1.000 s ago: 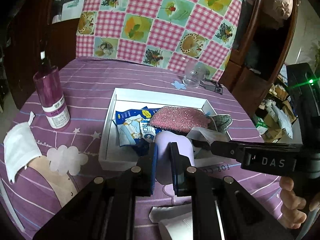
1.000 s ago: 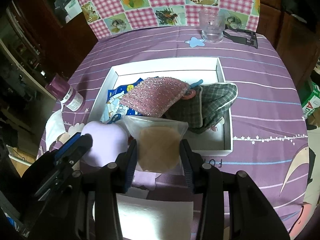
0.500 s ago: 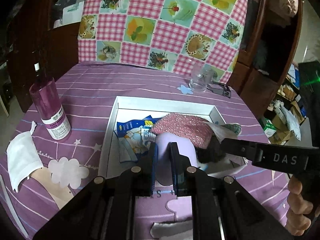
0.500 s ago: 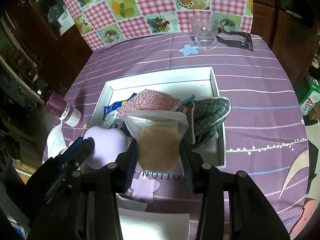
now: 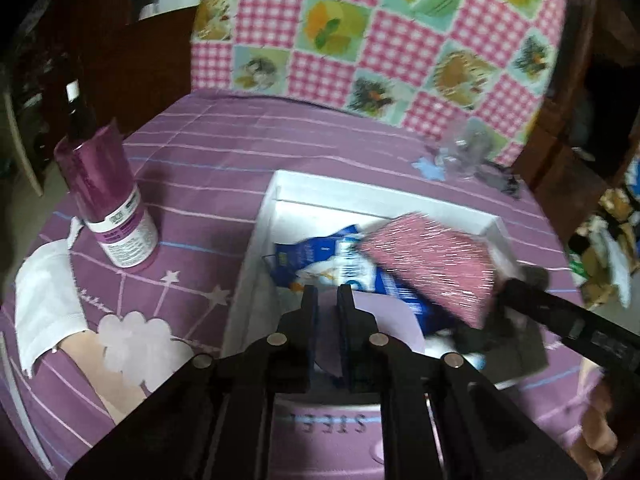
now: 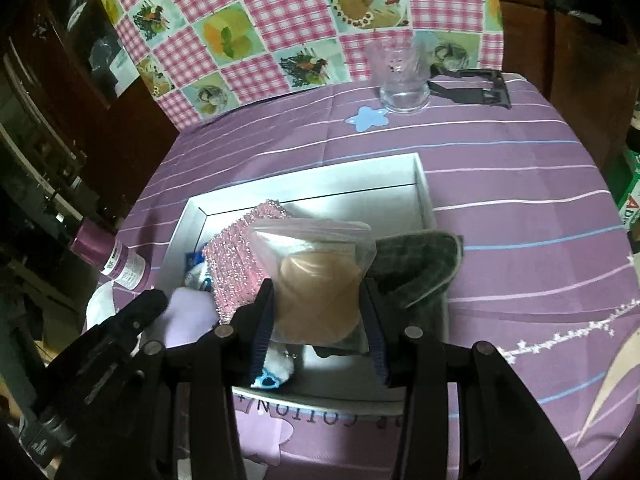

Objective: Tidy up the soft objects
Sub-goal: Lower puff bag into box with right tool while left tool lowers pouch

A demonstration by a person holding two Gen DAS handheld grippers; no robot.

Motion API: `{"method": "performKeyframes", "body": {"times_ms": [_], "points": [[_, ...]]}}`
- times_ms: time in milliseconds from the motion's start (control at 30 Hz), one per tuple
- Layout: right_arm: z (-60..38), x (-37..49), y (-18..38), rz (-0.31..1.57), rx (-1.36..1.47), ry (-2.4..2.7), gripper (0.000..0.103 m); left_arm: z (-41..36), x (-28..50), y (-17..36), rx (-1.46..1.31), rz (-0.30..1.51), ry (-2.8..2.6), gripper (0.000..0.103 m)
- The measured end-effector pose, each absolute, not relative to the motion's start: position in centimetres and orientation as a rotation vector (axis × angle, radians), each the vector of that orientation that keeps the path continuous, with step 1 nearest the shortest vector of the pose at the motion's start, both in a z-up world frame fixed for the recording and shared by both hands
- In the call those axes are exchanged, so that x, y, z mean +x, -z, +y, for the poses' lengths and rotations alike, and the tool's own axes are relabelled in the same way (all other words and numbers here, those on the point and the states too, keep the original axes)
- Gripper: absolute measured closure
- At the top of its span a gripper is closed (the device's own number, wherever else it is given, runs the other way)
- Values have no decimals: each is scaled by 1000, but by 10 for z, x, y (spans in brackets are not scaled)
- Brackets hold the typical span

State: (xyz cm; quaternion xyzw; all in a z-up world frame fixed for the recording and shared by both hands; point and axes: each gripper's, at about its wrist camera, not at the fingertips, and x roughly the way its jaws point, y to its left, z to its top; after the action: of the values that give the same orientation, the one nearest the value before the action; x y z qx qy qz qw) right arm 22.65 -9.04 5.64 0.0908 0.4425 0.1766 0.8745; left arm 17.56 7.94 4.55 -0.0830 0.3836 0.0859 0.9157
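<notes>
A soft lilac fabric piece (image 5: 384, 316) is being clamped by the left tool (image 5: 328, 300), whose jaws have just been closing; a clear bagged tan pad (image 6: 318, 300) is being gripped by the right tool (image 6: 318, 312), frame centre. Both are being carried over the white shallow tray (image 6: 400, 176); release should be made low, beside the pink glittery cloth (image 5: 432, 264).

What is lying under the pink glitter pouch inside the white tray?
Under the pink glitter pouch, a blue and white packet sticks out on the white tray. A green plaid cloth lies beside it. Anything deeper under the pouch is covered.
</notes>
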Motion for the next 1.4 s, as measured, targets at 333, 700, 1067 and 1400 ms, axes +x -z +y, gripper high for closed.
{"method": "performKeyframes", "body": {"times_ms": [333, 700, 1067, 1400], "points": [[-83, 249, -54, 933, 263, -430, 59, 94, 184, -22, -195, 853, -241, 100], [-94, 248, -56, 916, 489, -584, 41, 74, 152, -59, -136, 649, -123, 24], [-109, 179, -108, 569, 253, -397, 30, 52, 124, -77, -106, 595, -88, 23], [-124, 117, -98, 581, 88, -475, 30, 42, 63, -73, -67, 558, -49, 24]]}}
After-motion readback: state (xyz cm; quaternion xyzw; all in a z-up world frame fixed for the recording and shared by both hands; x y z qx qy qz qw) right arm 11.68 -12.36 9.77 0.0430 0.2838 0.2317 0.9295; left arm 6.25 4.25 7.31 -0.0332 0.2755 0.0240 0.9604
